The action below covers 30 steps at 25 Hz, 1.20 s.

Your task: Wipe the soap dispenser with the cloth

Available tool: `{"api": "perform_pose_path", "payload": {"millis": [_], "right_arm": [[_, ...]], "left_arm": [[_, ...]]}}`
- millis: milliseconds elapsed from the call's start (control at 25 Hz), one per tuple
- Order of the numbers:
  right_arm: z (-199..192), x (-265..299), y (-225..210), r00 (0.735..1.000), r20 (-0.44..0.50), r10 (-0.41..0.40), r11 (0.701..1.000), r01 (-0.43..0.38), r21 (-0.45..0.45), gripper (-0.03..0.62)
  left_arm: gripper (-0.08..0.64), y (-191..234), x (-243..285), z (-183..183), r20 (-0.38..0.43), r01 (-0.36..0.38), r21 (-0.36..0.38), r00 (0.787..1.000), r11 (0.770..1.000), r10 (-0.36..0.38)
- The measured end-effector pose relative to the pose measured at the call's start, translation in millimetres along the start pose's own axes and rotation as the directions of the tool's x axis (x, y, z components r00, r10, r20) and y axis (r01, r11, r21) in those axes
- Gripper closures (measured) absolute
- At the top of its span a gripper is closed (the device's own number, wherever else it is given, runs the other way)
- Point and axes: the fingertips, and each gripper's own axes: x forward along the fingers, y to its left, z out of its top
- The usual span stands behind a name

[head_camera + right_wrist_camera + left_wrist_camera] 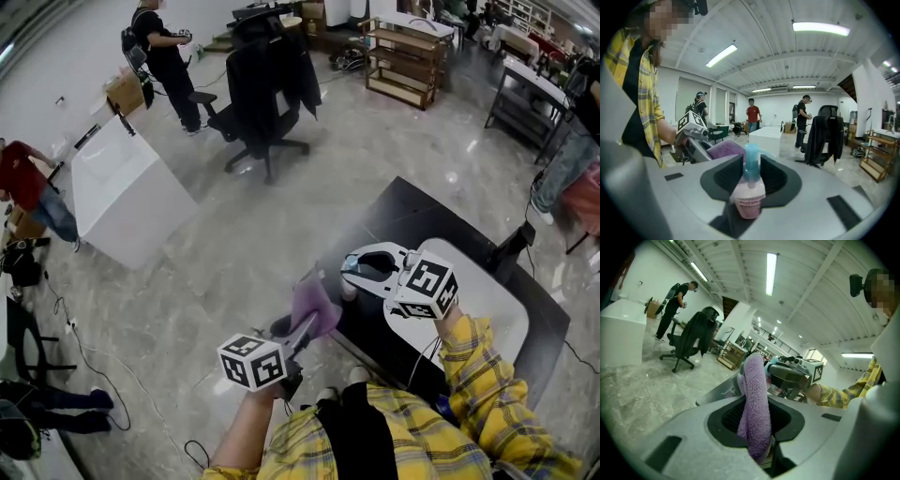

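My right gripper (751,174) has its jaws closed against the soap dispenser (749,200). The pink bottle stands upright between them with the light blue pump on top, and I judge that it is held. In the head view this gripper is in the middle right of the frame, over the near edge of the dark table (417,220).

My left gripper (758,425) is pinching the purple cloth (755,380). A thick fold rises out of the jaws and leans toward the right gripper. In the head view the cloth is at the lower centre, just left of the dispenser. I cannot tell if the two touch already.

I judge that wiping has not really begun: both things are gripped and brought near each other. The next move calls for keeping the bottle steady with the right gripper, pressing the free fold against its side and rubbing up and down. The pressure must be light, so that the bottle does not slip or the pump go down.
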Motion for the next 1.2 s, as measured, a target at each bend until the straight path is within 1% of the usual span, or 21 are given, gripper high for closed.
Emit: {"api": "perform_pose_path", "payload": {"millis": [160, 320, 400, 560, 760, 880, 960, 1000, 1080, 1200], "right_arm": [[2.0, 3.6, -0.3, 0.993, 0.031, -0.113, 0.993, 0.111, 0.05, 0.488], [0.4, 1.9, -5.9, 0.97, 0.045, -0.239, 0.969, 0.234, 0.083, 0.488], [0.1, 2.7, -9.7, 0.953, 0.041, -0.3, 0.95, 0.295, 0.105, 0.488], [1.6, 3.6, -12.7, 0.917, 0.039, -0.398, 0.904, 0.384, 0.189, 0.488], [1.9, 2.5, -15.1, 0.86, 0.03, -0.509, 0.843, 0.491, 0.219, 0.488], [1.4, 2.3, -16.6, 0.83, 0.042, -0.556, 0.811, 0.53, 0.248, 0.488], [1.1, 1.8, -16.7, 0.819, 0.048, -0.572, 0.799, 0.543, 0.259, 0.488], [0.9, 2.1, -16.6, 0.818, 0.048, -0.573, 0.797, 0.543, 0.263, 0.488], [0.8, 3.5, -15.9, 0.825, 0.051, -0.563, 0.802, 0.531, 0.271, 0.486], [3.0, 3.0, -12.8, 0.844, 0.083, -0.53, 0.823, 0.487, 0.292, 0.488]], "left_arm": [[0.483, 3.5, -3.5, 2.8, 0.018, -0.011, -0.005, 1.0, 1.0, 0.011], [0.483, 3.5, 0.3, 8.5, 0.043, -0.016, -0.01, 0.999, 1.0, 0.016], [0.483, 4.0, 2.4, 12.5, 0.052, -0.01, -0.012, 0.999, 1.0, 0.011], [0.483, 2.3, 3.1, 18.9, 0.063, -0.003, -0.015, 0.998, 1.0, 0.004], [0.483, -1.9, 5.9, 25.0, 0.075, 0.015, -0.02, 0.997, 1.0, -0.013], [0.485, -2.9, 7.1, 28.2, 0.079, 0.022, -0.018, 0.997, 1.0, -0.021], [0.485, -4.1, 7.0, 30.3, 0.081, 0.03, -0.015, 0.996, 0.999, -0.029], [0.485, -4.8, 6.4, 31.5, 0.082, 0.036, -0.015, 0.996, 0.999, -0.034], [0.483, -6.9, 4.8, 34.2, 0.085, 0.051, -0.015, 0.995, 0.999, -0.049], [0.483, -14.6, 5.1, 38.9, 0.086, 0.083, -0.009, 0.993, 0.997, -0.082]]}}
